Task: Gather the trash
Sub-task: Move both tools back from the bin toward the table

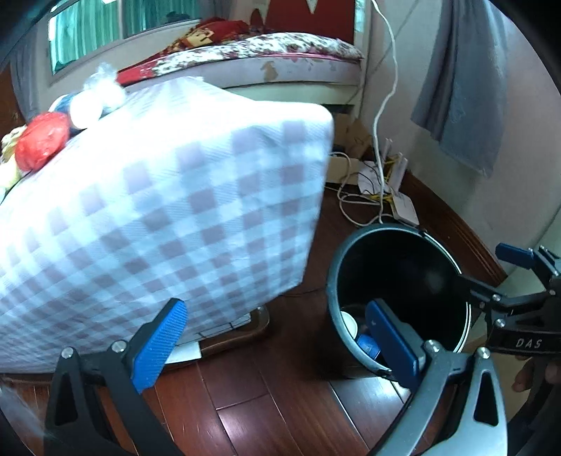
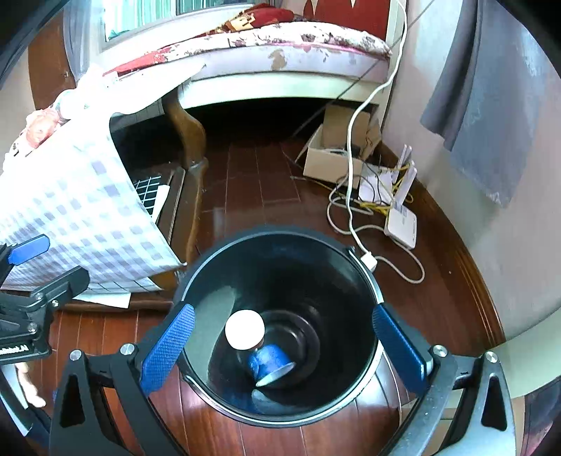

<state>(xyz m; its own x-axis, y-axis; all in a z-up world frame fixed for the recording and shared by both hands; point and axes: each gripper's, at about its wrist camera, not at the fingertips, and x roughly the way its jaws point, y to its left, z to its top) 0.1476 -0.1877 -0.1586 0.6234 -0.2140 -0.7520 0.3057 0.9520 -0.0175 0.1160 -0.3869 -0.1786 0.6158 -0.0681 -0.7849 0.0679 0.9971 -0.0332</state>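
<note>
Directly under the empty, spread-jawed right gripper point(image 2: 284, 347), the bin point(image 2: 364, 280) already holds a white ball point(image 2: 244, 329) and blue cup point(image 2: 270, 361). Left gripper point(image 1: 277, 347) gapes empty beside the bin; beyond, red bag point(image 1: 42, 140) on the table looks light, crushable: pinch its bulk.

This is a bedroom in a home. A bed point(image 2: 280, 45) with a floral mattress cover and a red blanket stands at the far side under a curtained window point(image 1: 87, 31). The floor point(image 2: 252, 182) is dark red wood boards. At the far right, a white router point(image 2: 401, 228) and tangled cables point(image 2: 354, 210) lie by the wall, where a grey cloth point(image 2: 491, 105) hangs.
</note>
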